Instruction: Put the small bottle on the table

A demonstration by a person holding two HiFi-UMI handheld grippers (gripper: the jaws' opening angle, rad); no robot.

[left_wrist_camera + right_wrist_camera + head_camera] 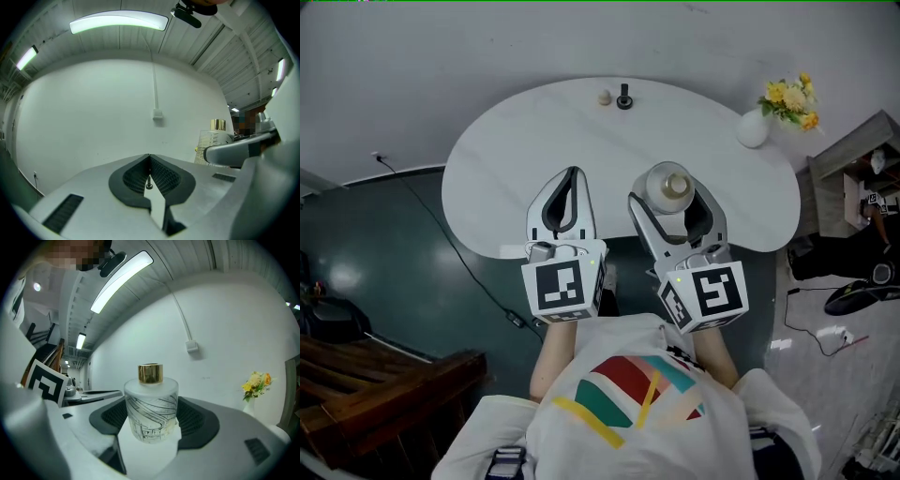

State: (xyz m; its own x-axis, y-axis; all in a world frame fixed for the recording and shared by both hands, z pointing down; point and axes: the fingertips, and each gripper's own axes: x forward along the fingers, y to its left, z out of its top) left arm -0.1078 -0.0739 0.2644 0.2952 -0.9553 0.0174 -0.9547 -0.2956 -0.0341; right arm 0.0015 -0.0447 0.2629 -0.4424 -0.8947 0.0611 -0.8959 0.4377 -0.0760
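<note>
Small bottle [151, 408] held; head view shows table [534, 141]

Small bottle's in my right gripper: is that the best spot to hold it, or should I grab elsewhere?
That hold suits it. The right gripper clamps the small bottle across its wide round body, from the side, with the bottle upright. The body gives the jaws broad contact; the gold cap is narrow and probably slippery.
</note>
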